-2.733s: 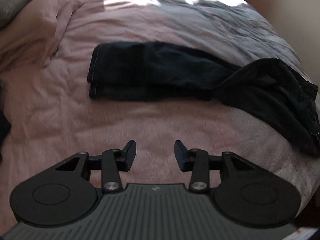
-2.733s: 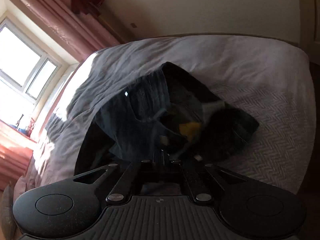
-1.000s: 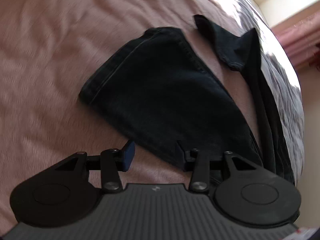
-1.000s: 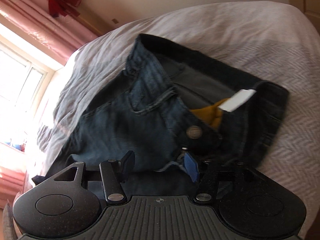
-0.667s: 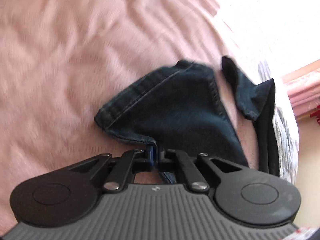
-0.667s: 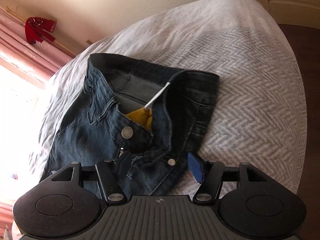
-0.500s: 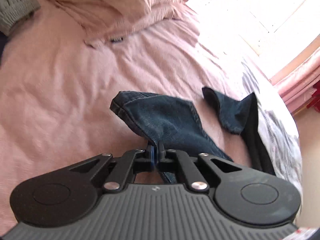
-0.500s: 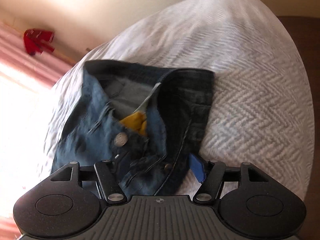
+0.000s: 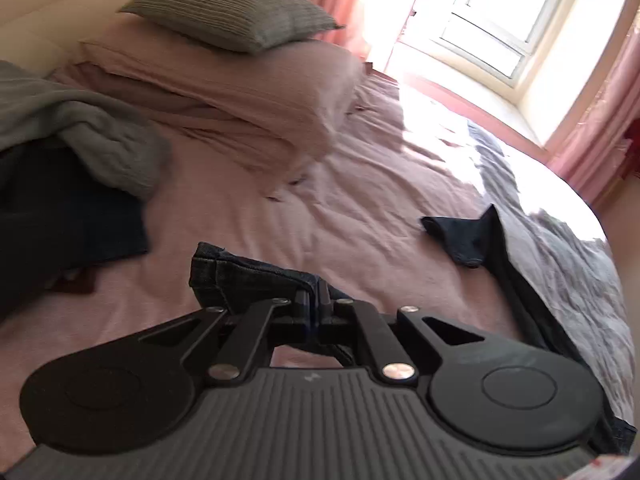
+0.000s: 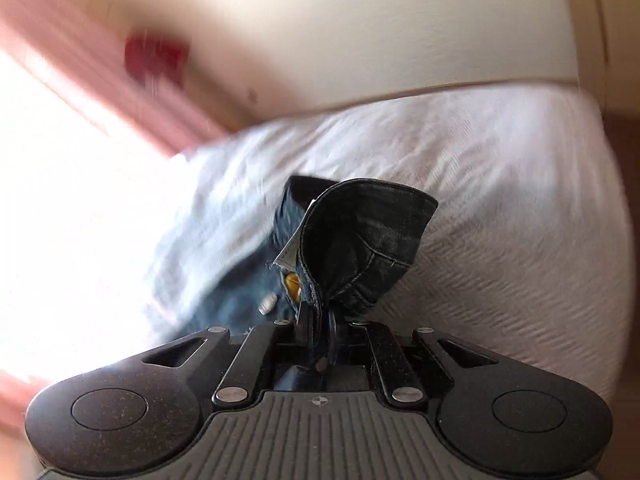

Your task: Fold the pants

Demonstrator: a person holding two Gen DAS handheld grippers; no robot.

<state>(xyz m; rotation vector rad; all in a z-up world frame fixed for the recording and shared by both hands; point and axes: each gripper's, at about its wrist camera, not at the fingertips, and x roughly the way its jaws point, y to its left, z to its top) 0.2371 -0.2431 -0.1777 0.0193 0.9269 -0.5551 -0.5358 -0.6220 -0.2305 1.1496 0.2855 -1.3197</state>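
The left gripper (image 9: 318, 312), open over the bedspread a second ago, is now clenched on a leg hem of the pants (image 9: 248, 280) and has lifted it off the pink bed (image 9: 280, 208) near its front edge. The right gripper (image 10: 318, 328), gaping half a second back, now pinches the waistband (image 10: 360, 240), apparently raised above the blurred white cover (image 10: 520, 220), so the garment can be spread for its fold

A cushion (image 9: 230, 10) lies on stacked pillows (image 9: 240, 92) at the far end of the bed (image 9: 360, 200). A blanket (image 9: 80, 128) lies left, over clothes (image 9: 60, 208). The window (image 9: 492, 12) stands behind, right.
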